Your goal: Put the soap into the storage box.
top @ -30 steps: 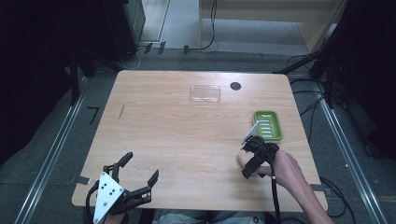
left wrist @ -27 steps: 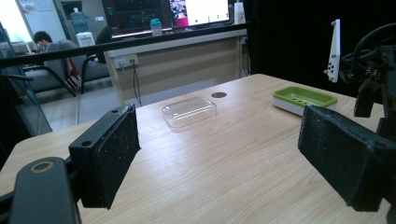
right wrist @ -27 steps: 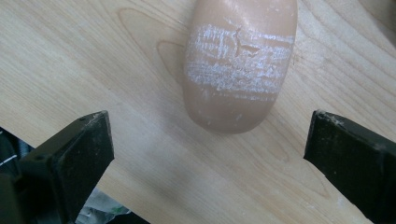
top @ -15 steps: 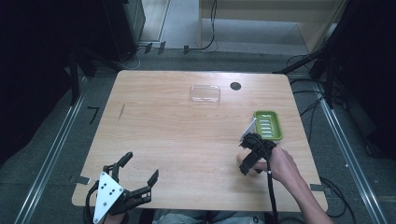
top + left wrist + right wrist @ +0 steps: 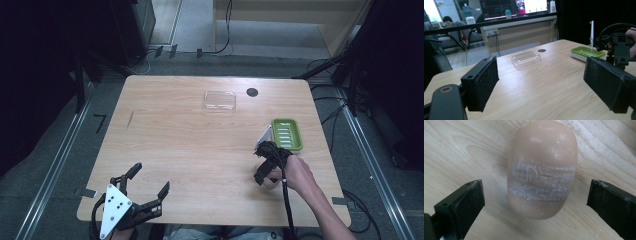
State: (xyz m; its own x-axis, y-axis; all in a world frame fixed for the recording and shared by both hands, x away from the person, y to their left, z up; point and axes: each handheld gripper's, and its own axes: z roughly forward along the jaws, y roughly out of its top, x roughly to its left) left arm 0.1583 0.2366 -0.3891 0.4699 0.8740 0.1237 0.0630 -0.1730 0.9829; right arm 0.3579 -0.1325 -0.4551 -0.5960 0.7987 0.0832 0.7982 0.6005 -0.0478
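A peach-coloured oval soap bar (image 5: 542, 170) lies flat on the wooden table, its middle scuffed white. My right gripper (image 5: 534, 202) points down at it, open, with one jaw on each side and neither touching. From above, the right gripper (image 5: 263, 176) stands at the table's right front, and the soap (image 5: 271, 183) peeks out beneath it. A green soap dish (image 5: 286, 134) sits just beyond. My left gripper (image 5: 151, 177) rests open at the left front edge, nothing between its jaws.
A clear plastic lid (image 5: 219, 100) lies at the back centre, beside a small black disc (image 5: 252, 92). The left gripper view shows the lid (image 5: 526, 59), the dish (image 5: 587, 52) and the right gripper (image 5: 616, 47) across the table.
My right gripper has shifted slightly toward the front edge and settled over the soap. The left gripper has not moved.
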